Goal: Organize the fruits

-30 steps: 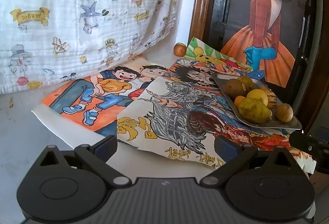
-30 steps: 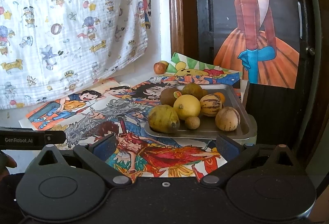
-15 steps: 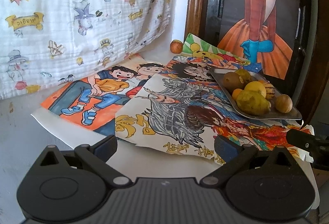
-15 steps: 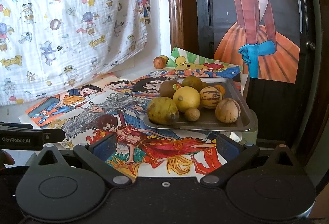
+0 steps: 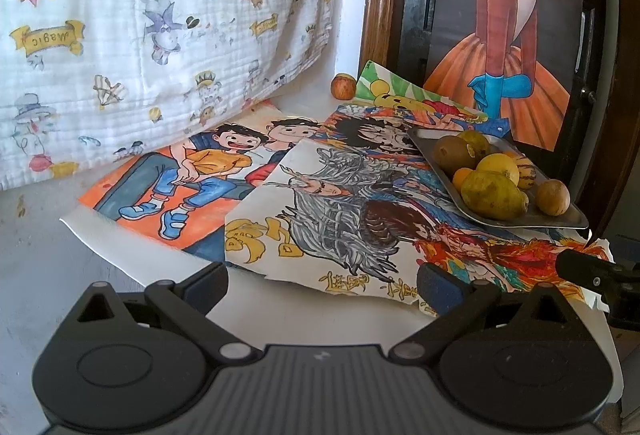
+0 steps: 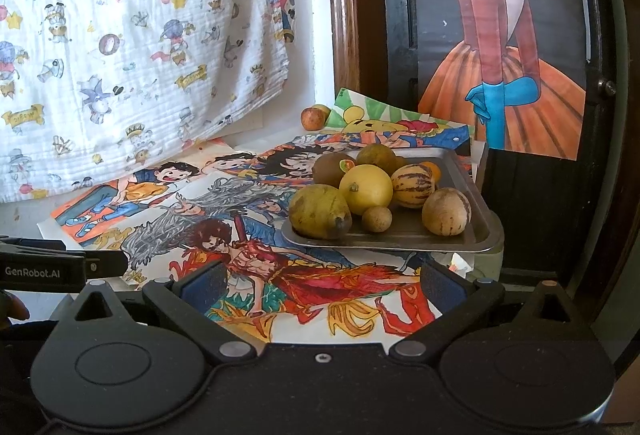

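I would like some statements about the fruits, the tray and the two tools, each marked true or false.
1. The small red-yellow apple lies in the metal tray. False: it sits apart on the table near the wall.
2. The left tool is open and holds nothing. True.
3. The round yellow fruit is in the tray. True.
4. The right tool is shut on the green-yellow mango. False: it is open, short of the tray.
5. The tray rests on coloured drawings. True.
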